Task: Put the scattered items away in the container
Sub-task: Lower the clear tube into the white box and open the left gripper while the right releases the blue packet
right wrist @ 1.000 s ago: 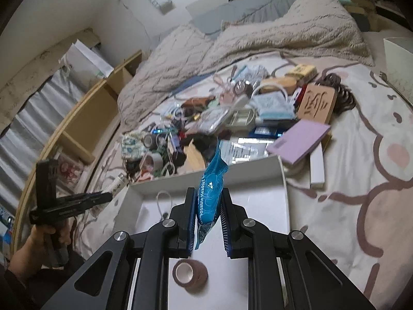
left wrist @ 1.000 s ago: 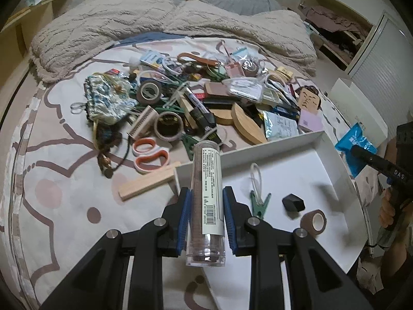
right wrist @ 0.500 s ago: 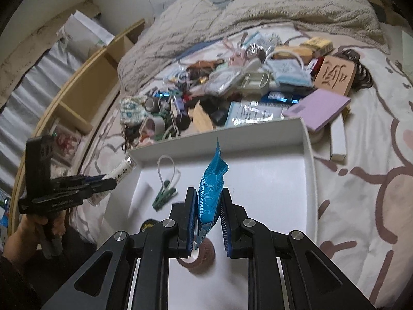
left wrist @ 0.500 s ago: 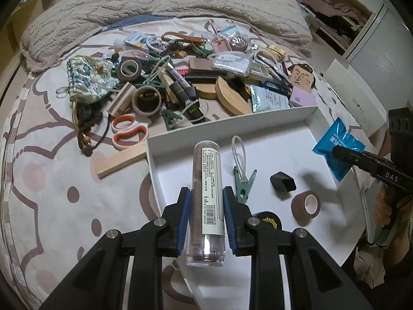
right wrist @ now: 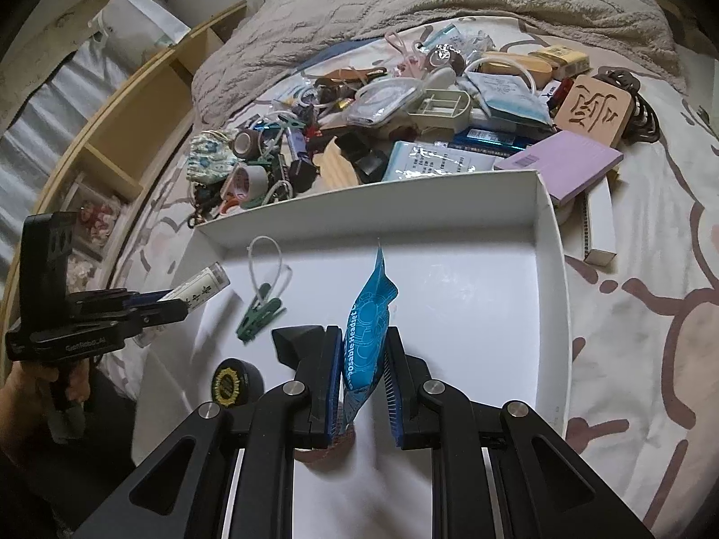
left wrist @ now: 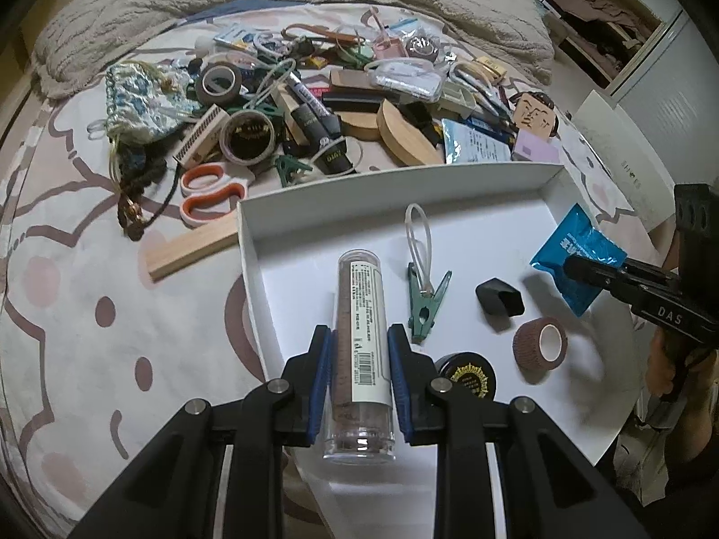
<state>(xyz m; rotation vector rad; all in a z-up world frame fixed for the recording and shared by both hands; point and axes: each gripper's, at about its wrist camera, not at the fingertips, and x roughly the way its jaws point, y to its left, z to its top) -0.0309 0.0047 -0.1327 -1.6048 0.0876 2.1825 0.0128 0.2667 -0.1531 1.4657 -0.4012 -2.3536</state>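
Tape roll (right wrist: 324, 447) – half-hidden (behind gripper (right wrist: 361, 384))

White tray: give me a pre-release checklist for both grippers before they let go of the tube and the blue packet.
1. Left gripper shut on the clear tube: ok.
2. Right gripper shut on the blue packet: ok.
3. Tube over the white tray, inside its left wall: ok.
4. Packet over the tray floor: ok.
5. Bare floor under the packet: not ok, the brown tape roll lies right below it.
6. Tube's drop clear of the green clip: cannot tell.
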